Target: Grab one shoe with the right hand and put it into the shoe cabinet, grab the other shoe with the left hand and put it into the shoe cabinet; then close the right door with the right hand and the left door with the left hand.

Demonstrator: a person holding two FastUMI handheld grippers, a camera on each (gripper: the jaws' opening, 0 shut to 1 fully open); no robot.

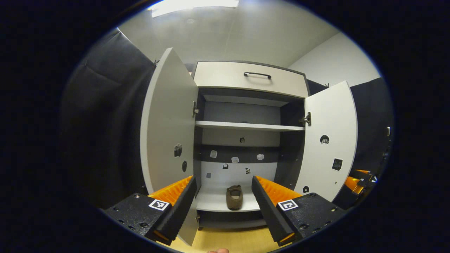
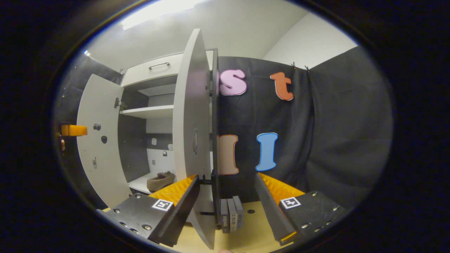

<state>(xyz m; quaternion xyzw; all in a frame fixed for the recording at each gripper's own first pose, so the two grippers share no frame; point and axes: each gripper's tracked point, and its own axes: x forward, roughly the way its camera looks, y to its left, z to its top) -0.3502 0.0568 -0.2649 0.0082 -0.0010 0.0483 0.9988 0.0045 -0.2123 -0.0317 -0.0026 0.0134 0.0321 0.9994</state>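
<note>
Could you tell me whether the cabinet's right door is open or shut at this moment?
Open. The right door stands swung out from the cabinet, exposing the shelf and a brown shoe inside.

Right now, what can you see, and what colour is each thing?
shoe cabinet: one, white and dark grey, straight ahead, both doors open
left door: one, white, swung open
right door: one, white, swung open
drawer handle: one, black, on the top drawer
shelf: one, white, halfway up inside
shoe: one, brown, on the cabinet's bottom board
floor: tan, below the cabinet
left gripper: one, jaws open, facing the shoe
right gripper: one, jaws open, astride the right door's edge
</note>
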